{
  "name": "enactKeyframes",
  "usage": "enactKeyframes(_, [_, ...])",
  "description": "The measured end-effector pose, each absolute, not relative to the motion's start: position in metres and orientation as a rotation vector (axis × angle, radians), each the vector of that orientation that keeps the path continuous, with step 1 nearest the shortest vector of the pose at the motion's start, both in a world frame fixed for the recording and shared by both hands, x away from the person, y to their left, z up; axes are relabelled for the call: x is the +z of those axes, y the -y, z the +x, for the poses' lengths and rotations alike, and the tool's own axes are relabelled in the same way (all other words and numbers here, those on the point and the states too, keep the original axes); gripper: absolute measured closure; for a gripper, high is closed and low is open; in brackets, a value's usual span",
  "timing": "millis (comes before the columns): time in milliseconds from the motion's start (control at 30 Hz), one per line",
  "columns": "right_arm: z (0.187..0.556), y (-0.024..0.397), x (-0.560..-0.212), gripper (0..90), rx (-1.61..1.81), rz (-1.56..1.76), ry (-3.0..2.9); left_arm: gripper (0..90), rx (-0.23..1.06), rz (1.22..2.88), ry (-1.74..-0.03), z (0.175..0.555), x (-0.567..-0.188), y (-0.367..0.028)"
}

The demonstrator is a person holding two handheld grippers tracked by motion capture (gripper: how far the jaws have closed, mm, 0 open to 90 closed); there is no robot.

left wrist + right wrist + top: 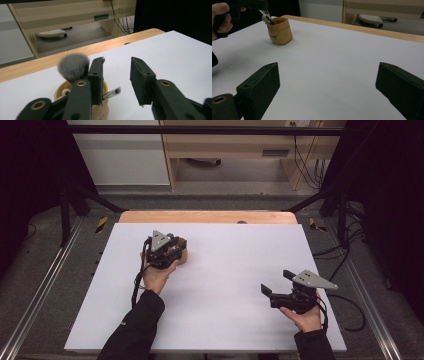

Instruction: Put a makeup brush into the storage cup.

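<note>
High view: the left gripper [172,245] is held over a small tan cup [183,255] that stands on the white surface [225,285], toward its far left part; the gripper body covers most of the cup. The right gripper [272,287] is held low over the near right part of the surface, well apart from the cup, with its jaws spread. Left gripper view: the jaws of the left gripper [116,77] stand apart with nothing pinched between them. The cup [100,110] sits directly behind and below the left-hand jaw. A fluffy grey brush [72,66] rises from the cup, and a thin brush [112,93] leans out of it into the gap between the jaws. Right gripper view: the jaws of the right gripper [327,85] are spread wide over bare surface. The cup [279,31] stands far off at upper left, upright, with dark brush handles [267,16] rising from it toward the left gripper [247,6] above.
</note>
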State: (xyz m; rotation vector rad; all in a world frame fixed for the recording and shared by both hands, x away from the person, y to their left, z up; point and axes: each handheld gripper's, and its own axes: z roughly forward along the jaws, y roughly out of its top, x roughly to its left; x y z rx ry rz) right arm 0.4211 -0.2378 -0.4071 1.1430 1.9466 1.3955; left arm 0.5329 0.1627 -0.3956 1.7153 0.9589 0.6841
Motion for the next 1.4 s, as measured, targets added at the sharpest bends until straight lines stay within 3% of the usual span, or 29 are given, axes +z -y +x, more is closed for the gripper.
enactKeyframes(400, [0.420, 0.239, -0.406, 5.9, 1.398, 1.147, -1.935, 43.6, 0.574, 1.693, -0.913, 0.505, -0.393, -0.179])
enactKeyframes(1400, [0.418, 0.244, -0.404, 5.4, 1.401, 1.149, -1.917, 19.9, 0.534, 1.718, -0.809, 0.450, -0.387, -0.214])
